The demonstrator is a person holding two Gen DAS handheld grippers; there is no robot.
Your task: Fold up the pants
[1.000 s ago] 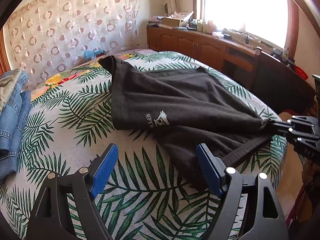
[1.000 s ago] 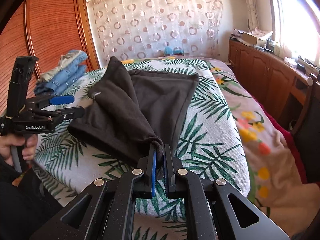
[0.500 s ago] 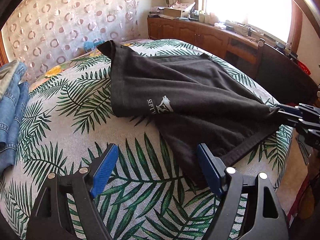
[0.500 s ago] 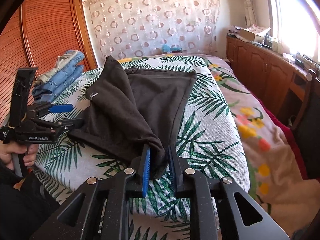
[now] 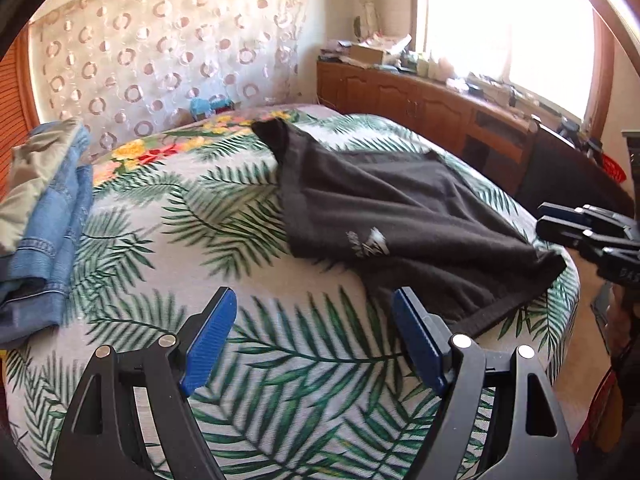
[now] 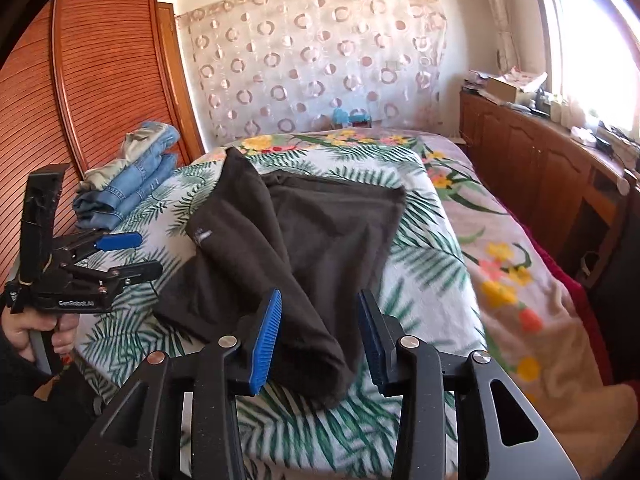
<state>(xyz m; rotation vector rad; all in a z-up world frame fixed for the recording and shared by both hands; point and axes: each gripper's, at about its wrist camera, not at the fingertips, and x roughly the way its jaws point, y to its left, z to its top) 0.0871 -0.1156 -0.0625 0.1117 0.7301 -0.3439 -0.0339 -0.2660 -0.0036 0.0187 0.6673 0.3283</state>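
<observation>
We are in a home bedroom. We see a bed under a palm-leaf printed cover (image 6: 424, 248), a louvred wooden wardrobe (image 6: 100, 80) and a ring-patterned sheer curtain (image 6: 312, 60).

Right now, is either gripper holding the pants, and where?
Nothing is held. Left gripper and right gripper are open; the black pants lie loose on the bed.

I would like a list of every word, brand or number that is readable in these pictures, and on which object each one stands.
"GenRobot.AI": white letters on the body of the left gripper, right wrist view.
"DAS": partly cut-off white letters on the right gripper, left wrist view.
White logo with lettering on the black pants: too blurred to read in both views.
Items on the wooden cabinet: too small to read.
</observation>
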